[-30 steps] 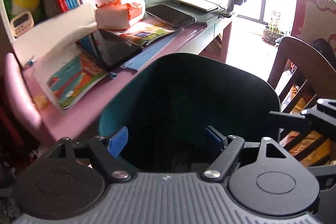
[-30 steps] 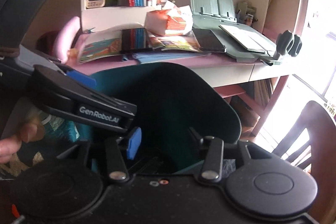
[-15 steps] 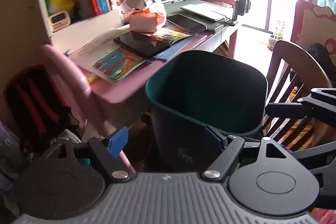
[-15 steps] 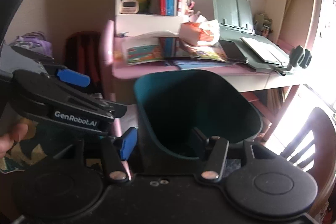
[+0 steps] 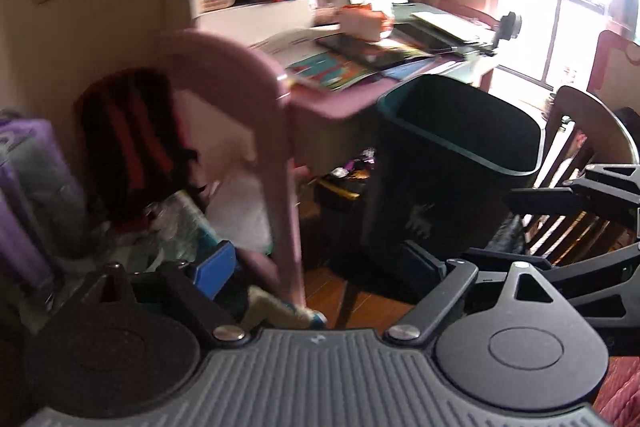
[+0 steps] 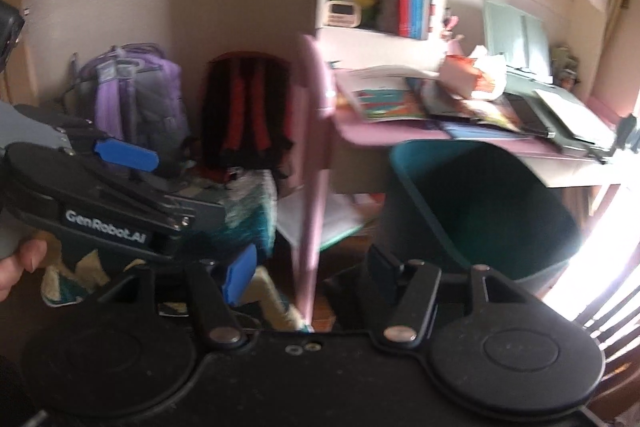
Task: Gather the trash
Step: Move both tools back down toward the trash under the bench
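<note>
The teal bin (image 5: 456, 163) is seen standing upright on the floor, mouth up, just beside the pink desk (image 5: 332, 103). The left gripper (image 5: 320, 267) is spread wide, jaws just opened further, nothing between them. The right gripper (image 6: 310, 273) is likewise parted, just opening, and empty.

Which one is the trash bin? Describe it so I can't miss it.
Find the pink desk under the bookshelf. The trash bin stands on the floor against its front edge, right of the pink desk leg. It is the only tall, dark teal open-topped container; the backpacks are further left.
</note>
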`<state>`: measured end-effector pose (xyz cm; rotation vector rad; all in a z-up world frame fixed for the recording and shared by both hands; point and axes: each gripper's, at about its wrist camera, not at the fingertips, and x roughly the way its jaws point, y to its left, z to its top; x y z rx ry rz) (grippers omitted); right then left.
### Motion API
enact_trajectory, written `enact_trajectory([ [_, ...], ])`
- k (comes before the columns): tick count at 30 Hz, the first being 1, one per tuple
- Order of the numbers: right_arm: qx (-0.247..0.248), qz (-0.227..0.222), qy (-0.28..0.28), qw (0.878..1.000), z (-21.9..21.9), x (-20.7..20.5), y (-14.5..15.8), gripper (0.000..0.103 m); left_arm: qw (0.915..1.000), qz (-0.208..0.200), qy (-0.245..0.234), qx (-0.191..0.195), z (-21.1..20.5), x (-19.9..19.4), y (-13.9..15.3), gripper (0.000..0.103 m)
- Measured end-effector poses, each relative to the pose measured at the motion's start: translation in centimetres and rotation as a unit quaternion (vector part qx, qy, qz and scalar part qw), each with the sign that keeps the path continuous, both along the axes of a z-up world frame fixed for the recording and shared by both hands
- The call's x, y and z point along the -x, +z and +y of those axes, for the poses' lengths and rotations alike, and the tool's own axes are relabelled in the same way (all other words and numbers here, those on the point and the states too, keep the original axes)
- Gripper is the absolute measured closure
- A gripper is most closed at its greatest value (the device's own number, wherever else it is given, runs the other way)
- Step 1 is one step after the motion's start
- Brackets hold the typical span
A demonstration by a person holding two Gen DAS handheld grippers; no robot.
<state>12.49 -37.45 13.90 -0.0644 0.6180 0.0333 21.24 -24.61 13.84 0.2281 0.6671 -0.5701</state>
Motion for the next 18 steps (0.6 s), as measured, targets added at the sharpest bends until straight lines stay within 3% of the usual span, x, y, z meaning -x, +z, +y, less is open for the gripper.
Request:
enact_trajectory([
  [8,-0.03,0.028,0.056,0.998,6.2,-2.3,-4.7,0.04,0.9984,0.016,0.051,0.018,8.7,0.4,-3.4,0.005],
  [14,-0.048,0.066,0.102,0.991,11.0,-5.2,-10.1,0.039,0.9923,0.045,0.109,0.039,16.0,-0.6,-8.0,0.001],
  [18,-0.056,0.09,0.126,0.986,14.3,-7.1,-14.0,0.039,0.9881,0.04,0.144,0.036,20.9,-1.3,-11.9,0.001],
])
